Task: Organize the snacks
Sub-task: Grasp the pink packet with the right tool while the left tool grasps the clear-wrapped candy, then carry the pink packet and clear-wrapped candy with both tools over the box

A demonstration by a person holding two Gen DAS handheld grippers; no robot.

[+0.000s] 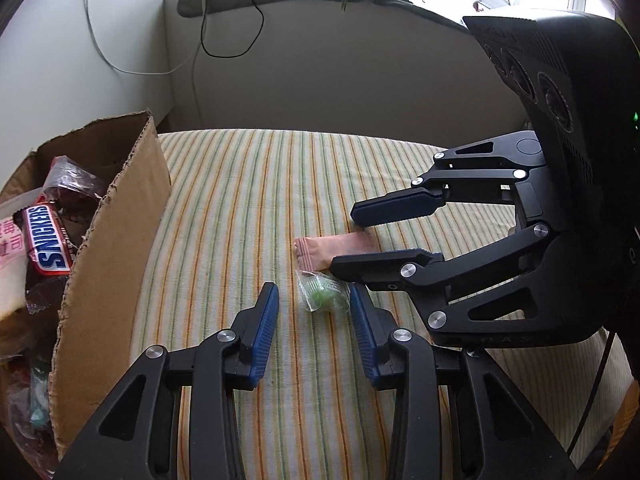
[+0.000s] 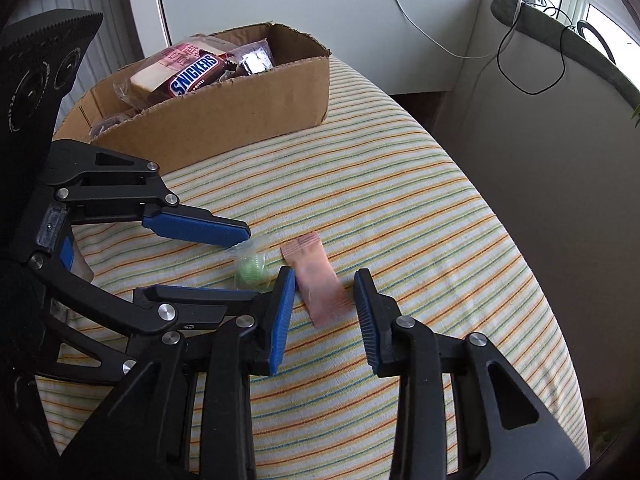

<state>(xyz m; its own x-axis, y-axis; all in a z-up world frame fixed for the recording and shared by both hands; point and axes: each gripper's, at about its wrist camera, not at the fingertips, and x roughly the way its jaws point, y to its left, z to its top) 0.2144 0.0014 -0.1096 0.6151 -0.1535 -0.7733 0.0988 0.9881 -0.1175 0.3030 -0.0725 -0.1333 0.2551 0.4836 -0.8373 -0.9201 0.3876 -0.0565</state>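
Two snacks lie on the striped cloth (image 1: pixel 248 200). A green candy in a clear wrapper (image 1: pixel 324 298) sits between the blue pads of my left gripper (image 1: pixel 314 296). It is close to the right-hand pad, with a wide gap to the other, so the jaws stand open. A pink packet (image 2: pixel 320 292) lies flat between the pads of my right gripper (image 2: pixel 325 280). Both pads meet its long edges, and its near end is blurred. In the right wrist view my left gripper (image 2: pixel 248 264) straddles the green candy (image 2: pixel 250 270). From the left wrist view, my right gripper (image 1: pixel 350 240) pinches the pink packet (image 1: pixel 336 248).
A cardboard box (image 2: pixel 240 108) stands at the far left of the table, holding a Snickers bar (image 2: pixel 194 74) and several other wrapped snacks. A wall and a window ledge with cables and plants lie beyond. Bare striped cloth (image 2: pixel 420 220) stretches to the right.
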